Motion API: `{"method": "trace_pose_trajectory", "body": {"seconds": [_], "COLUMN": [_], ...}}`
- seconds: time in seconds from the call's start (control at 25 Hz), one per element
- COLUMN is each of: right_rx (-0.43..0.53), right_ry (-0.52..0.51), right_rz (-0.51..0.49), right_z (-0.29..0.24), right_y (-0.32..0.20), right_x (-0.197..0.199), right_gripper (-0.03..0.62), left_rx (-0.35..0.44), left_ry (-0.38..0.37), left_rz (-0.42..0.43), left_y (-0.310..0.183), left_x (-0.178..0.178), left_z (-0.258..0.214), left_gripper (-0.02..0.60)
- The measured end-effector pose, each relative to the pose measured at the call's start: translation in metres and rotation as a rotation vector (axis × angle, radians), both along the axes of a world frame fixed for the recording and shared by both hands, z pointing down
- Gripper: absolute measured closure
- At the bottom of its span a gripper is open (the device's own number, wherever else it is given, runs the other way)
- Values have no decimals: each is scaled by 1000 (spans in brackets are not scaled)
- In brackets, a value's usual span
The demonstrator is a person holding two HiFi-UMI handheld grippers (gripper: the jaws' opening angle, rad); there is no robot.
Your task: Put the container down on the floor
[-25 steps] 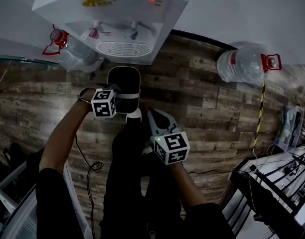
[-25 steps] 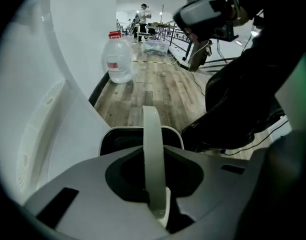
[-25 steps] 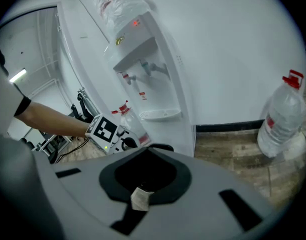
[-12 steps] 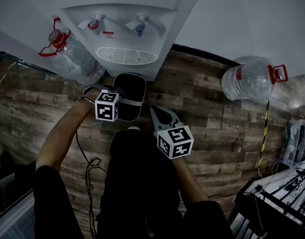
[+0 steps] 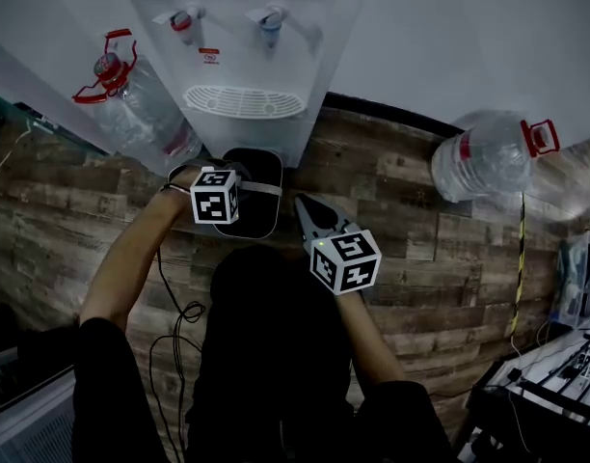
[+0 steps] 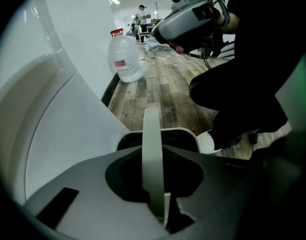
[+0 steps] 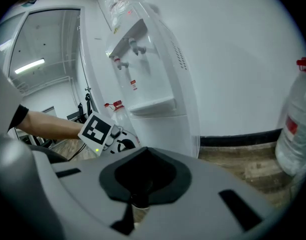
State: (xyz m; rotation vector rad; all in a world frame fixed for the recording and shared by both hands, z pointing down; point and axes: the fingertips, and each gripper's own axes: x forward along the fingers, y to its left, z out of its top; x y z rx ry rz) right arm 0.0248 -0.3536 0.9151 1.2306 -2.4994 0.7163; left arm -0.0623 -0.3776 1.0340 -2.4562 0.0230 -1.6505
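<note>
1. The container [image 5: 258, 218] is lower than a second ago. It now sits by the base of the water dispenser [image 5: 242, 66], at or just above the floor [image 5: 411, 220]; contact can't be told.
2. The left hand-held gripper [image 5: 247, 190] is clenched on the container's white handle [image 6: 153, 149], which stands upright between the jaws.
3. The right hand-held gripper [image 5: 310, 218] also came down. Its jaws are together and empty, just to the right of the container.
4. Judgement: the set-down is nearly done and the release is not yet made.
</note>
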Motion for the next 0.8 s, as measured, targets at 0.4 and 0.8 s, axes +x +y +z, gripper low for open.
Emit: {"method": "trace_pose_trajectory", "body": {"seconds": [0.4, 0.8], "right_rx": [4, -2], "right_ry": [0, -8], "right_rz": [20, 24], "right_z": [5, 12], "right_y": [13, 12], "right_x": [18, 23], "right_gripper": [583, 583], "left_rx": [333, 267], "left_ry": [17, 131], "left_rz": [-232, -397], "left_y": [-74, -81], "left_x": [-10, -19], "left_z": [-13, -17], "left_gripper": [421, 302]}}
